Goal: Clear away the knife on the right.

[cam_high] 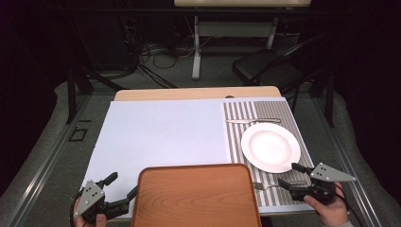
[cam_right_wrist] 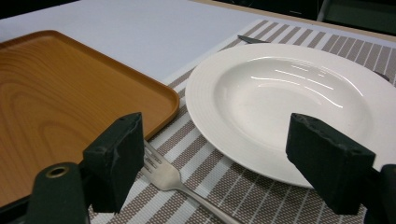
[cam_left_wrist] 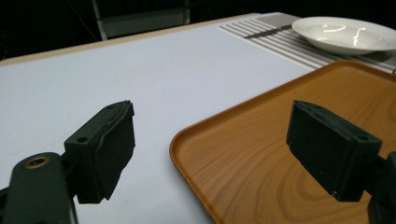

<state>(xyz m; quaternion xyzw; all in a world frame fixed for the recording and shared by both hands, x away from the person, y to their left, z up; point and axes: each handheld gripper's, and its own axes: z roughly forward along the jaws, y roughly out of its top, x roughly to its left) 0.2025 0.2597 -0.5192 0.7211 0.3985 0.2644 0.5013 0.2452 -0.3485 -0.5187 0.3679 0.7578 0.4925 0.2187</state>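
My right gripper (cam_high: 289,175) hovers with its jaws wide apart and nothing between them, just over the fork (cam_right_wrist: 175,179), which lies on the striped placemat (cam_high: 236,137) between the wooden tray (cam_high: 196,196) and the white plate (cam_high: 270,147). My left gripper (cam_high: 122,185) also stands open and empty at the tray's left edge. A knife (cam_high: 253,120) lies beyond the plate.

Overhead view; two low tool views
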